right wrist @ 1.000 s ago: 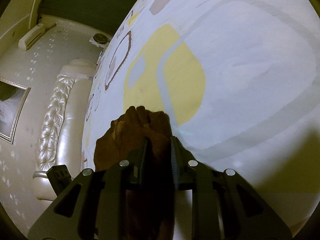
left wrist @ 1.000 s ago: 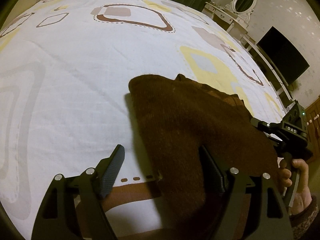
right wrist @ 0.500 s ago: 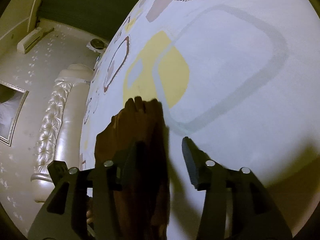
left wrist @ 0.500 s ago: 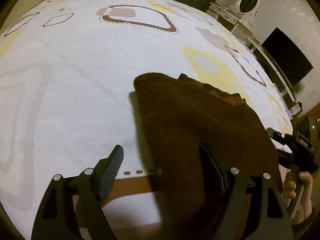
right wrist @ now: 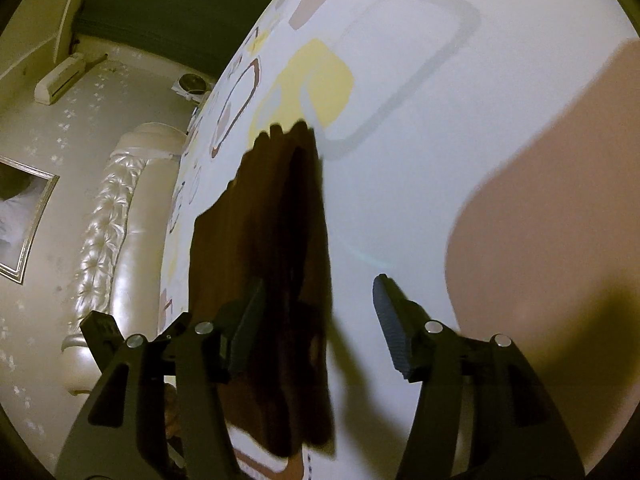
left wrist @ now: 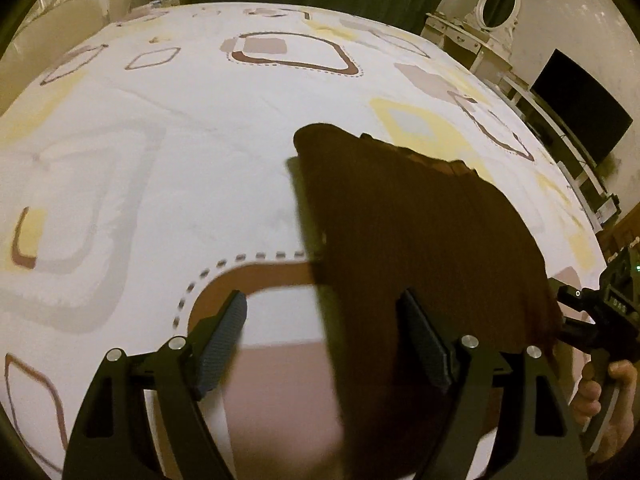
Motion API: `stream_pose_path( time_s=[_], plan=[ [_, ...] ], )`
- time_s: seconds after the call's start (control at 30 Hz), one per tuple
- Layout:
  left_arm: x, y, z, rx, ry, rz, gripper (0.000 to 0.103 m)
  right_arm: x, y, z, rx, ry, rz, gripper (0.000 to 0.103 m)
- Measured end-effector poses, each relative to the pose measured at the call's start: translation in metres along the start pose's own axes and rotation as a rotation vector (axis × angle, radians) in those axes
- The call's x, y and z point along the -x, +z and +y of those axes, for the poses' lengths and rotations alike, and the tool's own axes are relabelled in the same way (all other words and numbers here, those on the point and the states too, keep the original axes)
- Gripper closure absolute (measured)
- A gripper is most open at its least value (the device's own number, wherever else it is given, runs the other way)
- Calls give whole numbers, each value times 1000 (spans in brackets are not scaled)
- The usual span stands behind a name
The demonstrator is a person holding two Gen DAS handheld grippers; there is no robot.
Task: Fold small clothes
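Two grippers hang over the bed sheet [left wrist: 160, 152]; the left gripper [left wrist: 320, 340] has wide jaws that grip nothing; the right gripper [right wrist: 316, 312] is opening its jaws and has let go. Farther out, the brown cloth [left wrist: 420, 232] lies flat at about one o'clock.

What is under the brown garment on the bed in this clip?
The brown garment lies flat on the patterned bedsheet. A brown band of the print runs in under its edge. Whatever else sits beneath is covered; its folded layers hide their own undersides.
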State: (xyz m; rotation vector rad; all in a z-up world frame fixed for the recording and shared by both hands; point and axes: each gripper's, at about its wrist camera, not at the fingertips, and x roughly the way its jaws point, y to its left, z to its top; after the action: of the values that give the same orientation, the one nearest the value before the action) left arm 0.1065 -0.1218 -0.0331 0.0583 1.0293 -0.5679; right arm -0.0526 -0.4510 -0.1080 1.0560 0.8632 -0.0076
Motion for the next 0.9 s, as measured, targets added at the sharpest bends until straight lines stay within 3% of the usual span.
stream_pose_path(
  time_s=[0.57,0.9],
  plan=[
    [41,-63,-9,18,36,-8,25,32,-65,-5,12,-3,25,47],
    [42,-85,-10,47,35,12,25,36,-74,-4,38,-4,12,46]
  ],
)
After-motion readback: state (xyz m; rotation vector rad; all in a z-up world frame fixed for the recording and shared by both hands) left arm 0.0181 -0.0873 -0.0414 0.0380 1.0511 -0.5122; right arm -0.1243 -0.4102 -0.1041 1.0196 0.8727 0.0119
